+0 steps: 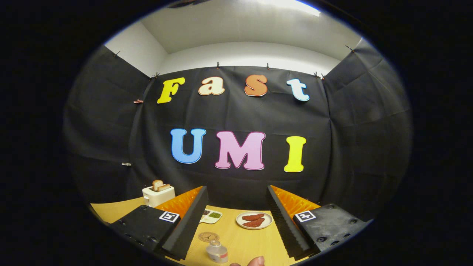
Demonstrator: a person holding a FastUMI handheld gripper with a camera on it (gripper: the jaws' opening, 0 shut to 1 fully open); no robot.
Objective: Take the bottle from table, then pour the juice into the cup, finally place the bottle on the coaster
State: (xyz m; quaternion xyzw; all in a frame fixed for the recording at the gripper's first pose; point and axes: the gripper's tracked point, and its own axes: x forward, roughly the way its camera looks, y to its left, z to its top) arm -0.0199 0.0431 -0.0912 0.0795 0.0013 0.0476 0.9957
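My gripper (236,189) is open, its two fingers spread wide with nothing between them. It is held above the wooden table (244,242) and looks mostly at the booth wall. Low between the fingers stands a small clear container (217,252) with a narrower top; I cannot tell whether it is the bottle or the cup. Just beyond it a round brown coaster (208,236) lies flat on the table with nothing on it. A person's fingertip (255,261) shows to the right of the container.
A white plate with two reddish sausages (254,220) sits further back between the fingers. A small tray with sauce wells (211,216) lies to its left. A white toaster with bread slices (158,194) stands at the far left, by the wall.
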